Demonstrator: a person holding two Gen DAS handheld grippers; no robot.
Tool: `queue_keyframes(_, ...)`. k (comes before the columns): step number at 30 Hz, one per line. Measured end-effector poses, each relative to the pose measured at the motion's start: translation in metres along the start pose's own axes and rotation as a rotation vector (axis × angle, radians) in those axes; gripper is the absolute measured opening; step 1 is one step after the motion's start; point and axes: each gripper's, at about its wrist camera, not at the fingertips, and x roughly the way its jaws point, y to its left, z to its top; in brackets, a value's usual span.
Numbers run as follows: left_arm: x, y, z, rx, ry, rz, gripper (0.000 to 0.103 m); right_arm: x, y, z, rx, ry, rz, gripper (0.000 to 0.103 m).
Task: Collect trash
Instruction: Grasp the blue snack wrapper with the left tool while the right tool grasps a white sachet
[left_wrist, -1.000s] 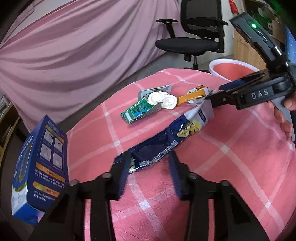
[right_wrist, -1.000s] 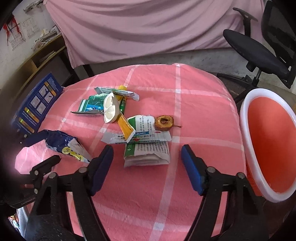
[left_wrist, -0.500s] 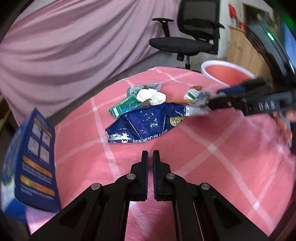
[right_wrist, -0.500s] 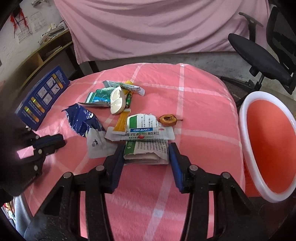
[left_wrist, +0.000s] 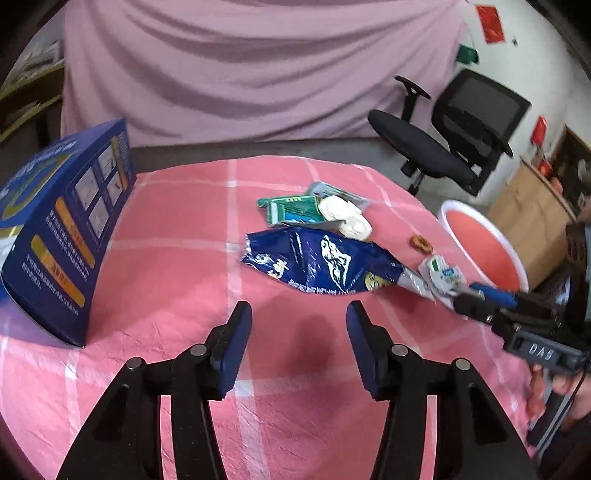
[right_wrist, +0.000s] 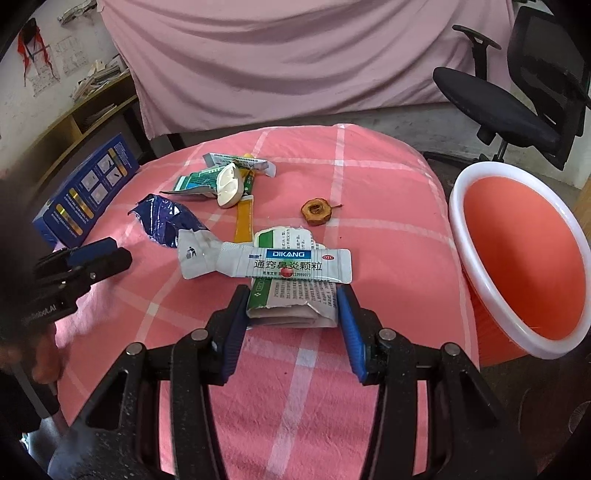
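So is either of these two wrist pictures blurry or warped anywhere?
Left wrist view: soft motion blur on the blue foil snack bag and distant black office chair; fisheye bends the blue cardboard box. Right wrist view: sharp, print on the white medicine sachet readable; dark vignette corners.

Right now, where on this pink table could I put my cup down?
Bare cloth lies between the upright blue box and the blue foil bag, and behind the dried fruit slice. The wrapper pile is crowded.
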Motion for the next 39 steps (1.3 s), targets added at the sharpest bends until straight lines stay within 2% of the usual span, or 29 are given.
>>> queue_keyframes(5, 0.003, 0.005, 0.008, -0.035, 0.006, -0.022, 0.051, 0.005, -0.006, 0.003, 0.031, 0.009, 0.008, 0.068)
queue_keyframes(7, 0.003, 0.007, 0.012, -0.07, -0.011, -0.025, 0.063, 0.003, -0.009, 0.002, 0.038, 0.004, 0.015, 0.069)
queue_keyframes(8, 0.003, 0.008, 0.013, -0.08, -0.024, -0.023, 0.064, 0.002, -0.01, 0.002, 0.038, 0.002, 0.014, 0.069)
queue_keyframes(12, 0.007, 0.014, 0.019, -0.108, -0.034, 0.004, 0.064, -0.004, -0.012, 0.0, 0.035, -0.005, 0.006, 0.073)
queue_keyframes(15, 0.009, 0.022, 0.024, -0.143, -0.038, -0.006, 0.064, -0.008, -0.014, 0.0, 0.039, -0.02, 0.01, 0.077)
queue_keyframes(18, 0.011, 0.024, 0.031, -0.135, -0.045, -0.012, 0.064, -0.01, -0.016, 0.002, 0.047, -0.037, 0.016, 0.081)
queue_keyframes(23, 0.026, 0.02, 0.034, -0.098, 0.009, -0.022, 0.062, -0.008, -0.018, 0.014, 0.058, -0.059, 0.011, 0.087)
queue_keyframes(25, 0.032, 0.02, 0.034, -0.088, 0.039, -0.029, 0.055, 0.003, -0.022, 0.02, 0.072, -0.031, 0.007, 0.087)
queue_keyframes(26, 0.034, 0.02, 0.034, -0.082, 0.051, -0.029, 0.055, 0.007, -0.024, 0.02, 0.075, -0.02, 0.008, 0.087)
queue_keyframes(29, 0.034, 0.019, 0.034, -0.062, 0.053, -0.027, 0.055, 0.02, -0.026, 0.02, 0.074, 0.02, 0.014, 0.084)
queue_keyframes(32, 0.036, 0.02, 0.035, -0.053, 0.059, -0.024, 0.046, 0.022, -0.027, 0.018, 0.071, 0.023, 0.022, 0.079)
queue_keyframes(34, 0.039, 0.018, 0.036, -0.049, 0.064, -0.025, 0.033, 0.021, -0.027, 0.017, 0.071, 0.022, 0.026, 0.07)
queue_keyframes(39, 0.042, 0.01, 0.036, -0.006, 0.071, -0.015, 0.031, 0.02, -0.026, 0.015, 0.065, 0.014, 0.037, 0.047)
